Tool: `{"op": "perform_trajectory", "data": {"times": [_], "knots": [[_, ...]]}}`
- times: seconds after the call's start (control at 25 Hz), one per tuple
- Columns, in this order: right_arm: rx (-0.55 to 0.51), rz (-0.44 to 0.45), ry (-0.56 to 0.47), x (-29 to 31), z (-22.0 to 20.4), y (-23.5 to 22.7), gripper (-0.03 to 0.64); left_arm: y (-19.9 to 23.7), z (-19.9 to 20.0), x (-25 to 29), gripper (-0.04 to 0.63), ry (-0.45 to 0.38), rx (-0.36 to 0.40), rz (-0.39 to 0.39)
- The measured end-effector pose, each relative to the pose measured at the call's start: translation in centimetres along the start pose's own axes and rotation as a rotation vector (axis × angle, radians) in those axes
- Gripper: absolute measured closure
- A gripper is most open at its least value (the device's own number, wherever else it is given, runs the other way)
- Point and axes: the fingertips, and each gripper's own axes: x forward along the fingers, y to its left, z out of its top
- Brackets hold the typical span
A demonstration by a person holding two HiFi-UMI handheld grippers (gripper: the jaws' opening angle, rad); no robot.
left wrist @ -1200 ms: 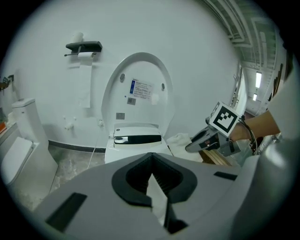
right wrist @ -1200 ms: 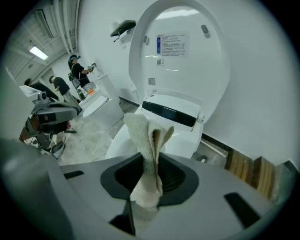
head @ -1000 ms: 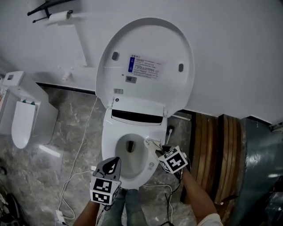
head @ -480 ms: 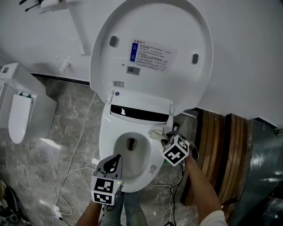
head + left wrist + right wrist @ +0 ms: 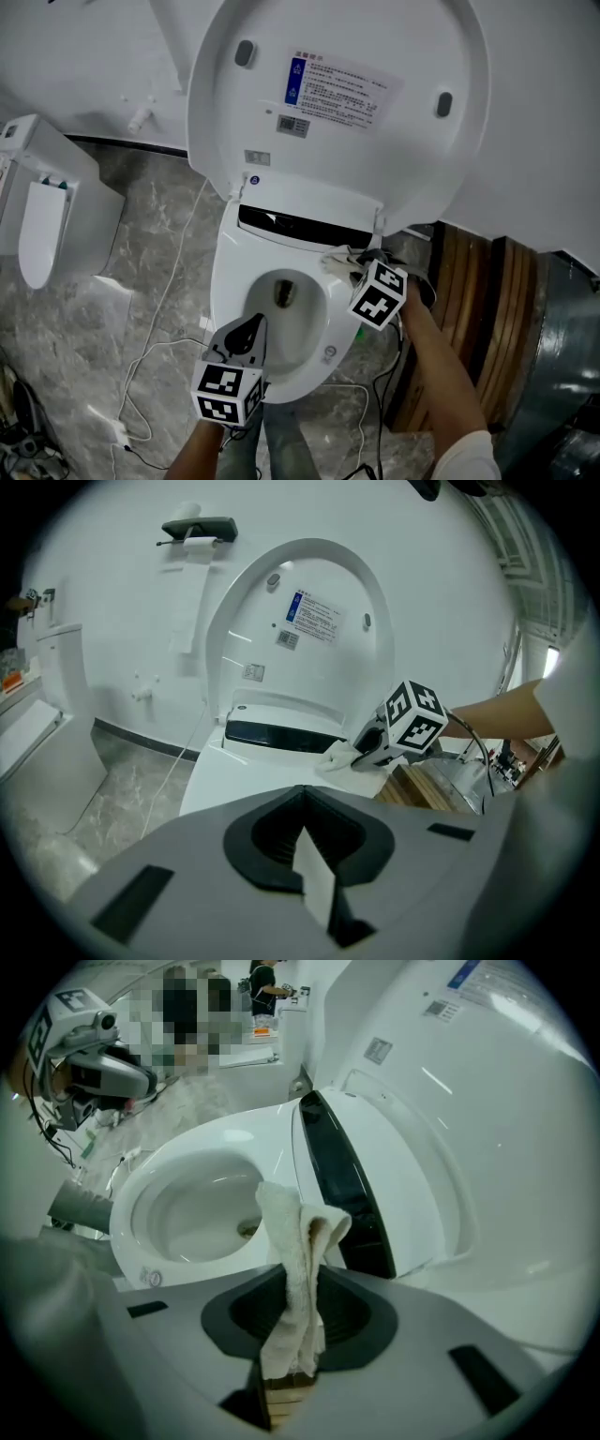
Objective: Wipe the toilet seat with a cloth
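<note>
From the head view, my left gripper hangs over the near rim of the toilet seat, its marker cube towards me, its jaws pointing at the bowl; my right gripper is at the seat's far right corner, just in front of the dark strip below the raised lid, with the cloth bunched at its tip and lying against that corner of the seat; a white cable trails over the marble floor to the left, and wooden slats stand to the right. In the left gripper view my jaws are pressed together with nothing between them; beyond them the right gripper's cube shows over the seat's back edge, the pale cloth under its tip, and a paper holder is fixed to the wall above the lid. In the right gripper view my jaws are clamped on the cloth, which is folded and sticks up out of them, its loose end over the seat beside the dark strip; whether it presses on the seat I cannot tell from here; the left gripper shows far off beyond the bowl.
</note>
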Motion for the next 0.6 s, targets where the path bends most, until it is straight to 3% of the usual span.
{"op": "perform_trajectory", "data": {"times": [0.24, 0.6], "knots": [[-0.151, -0.020, 0.053, 1.7, 0.0, 0.1, 0.518, -0.4, -0.7, 0.2, 0.584, 0.006, 0.016, 0.009], [-0.091, 0.088, 0.034, 2.9, -0.6, 2.1, 0.522, -0.1, -2.9, 0.0, 0.584, 0.041, -0.011, 0.020]]}}
